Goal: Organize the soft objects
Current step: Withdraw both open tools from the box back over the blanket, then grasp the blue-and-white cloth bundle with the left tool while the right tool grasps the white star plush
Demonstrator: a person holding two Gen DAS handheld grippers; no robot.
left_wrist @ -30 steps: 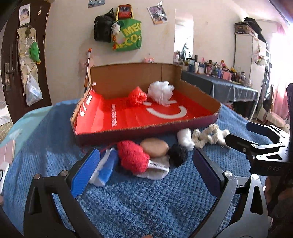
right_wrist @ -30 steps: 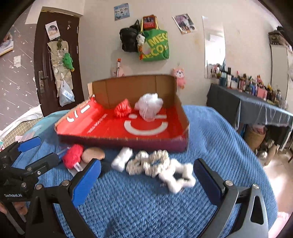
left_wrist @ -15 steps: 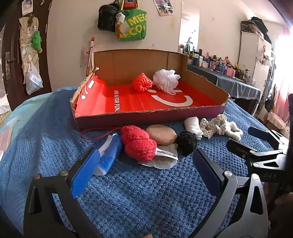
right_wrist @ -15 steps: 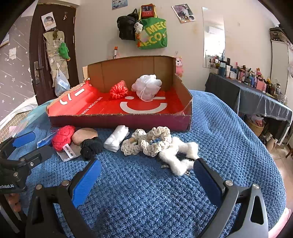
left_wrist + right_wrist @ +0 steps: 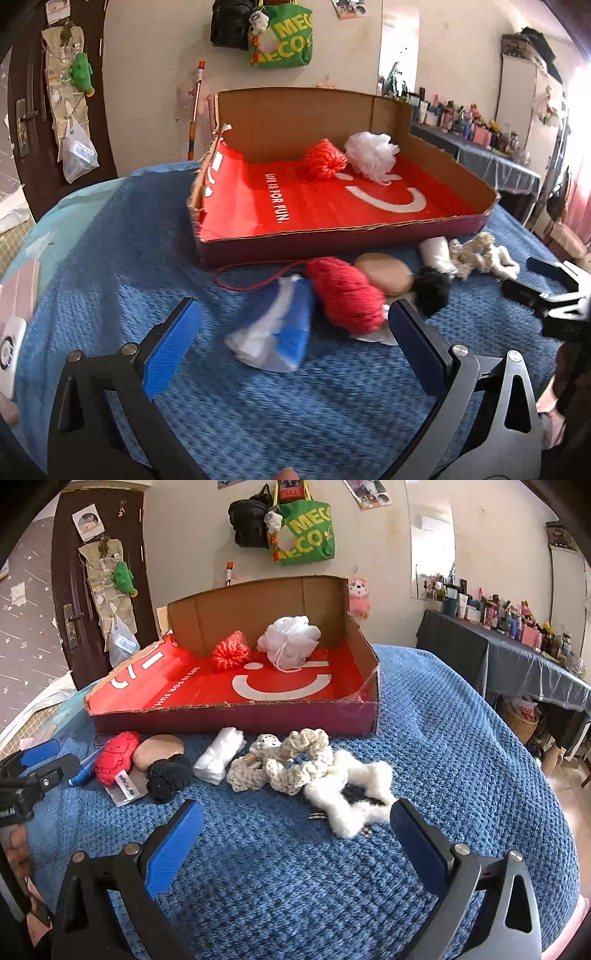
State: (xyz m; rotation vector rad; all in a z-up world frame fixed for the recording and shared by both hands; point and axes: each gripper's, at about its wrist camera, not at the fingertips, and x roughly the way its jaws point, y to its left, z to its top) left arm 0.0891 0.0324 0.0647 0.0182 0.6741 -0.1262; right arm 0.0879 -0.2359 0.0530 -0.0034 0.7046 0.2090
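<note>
A red-lined cardboard box (image 5: 332, 236) (image 5: 229, 716) holds a red knit ball (image 5: 325, 158) (image 5: 231, 651) and a white mesh pouf (image 5: 371, 153) (image 5: 288, 642). In front of it on the blue blanket lie a blue-white pack (image 5: 275, 332), red yarn ball (image 5: 347, 291) (image 5: 114, 755), tan pad (image 5: 386, 271) (image 5: 159, 747), black scrunchie (image 5: 432, 290) (image 5: 168, 777), white roll (image 5: 219, 755), cream crochet pieces (image 5: 288, 760) and a white fluffy piece (image 5: 351, 794). My left gripper (image 5: 291, 343) is open over the pack. My right gripper (image 5: 295, 834) is open near the fluffy piece.
The blue blanket (image 5: 461, 757) covers a rounded surface that drops off at right. A dark door (image 5: 92, 590) and hanging bags (image 5: 303, 528) stand behind the box. A cluttered dark table (image 5: 517, 653) is at far right. A white device (image 5: 9, 354) lies at left.
My left gripper has moved forward and left, bringing the blue-white pack between its fingers. My right gripper has moved closer to the fluffy piece. No object has been picked up.
</note>
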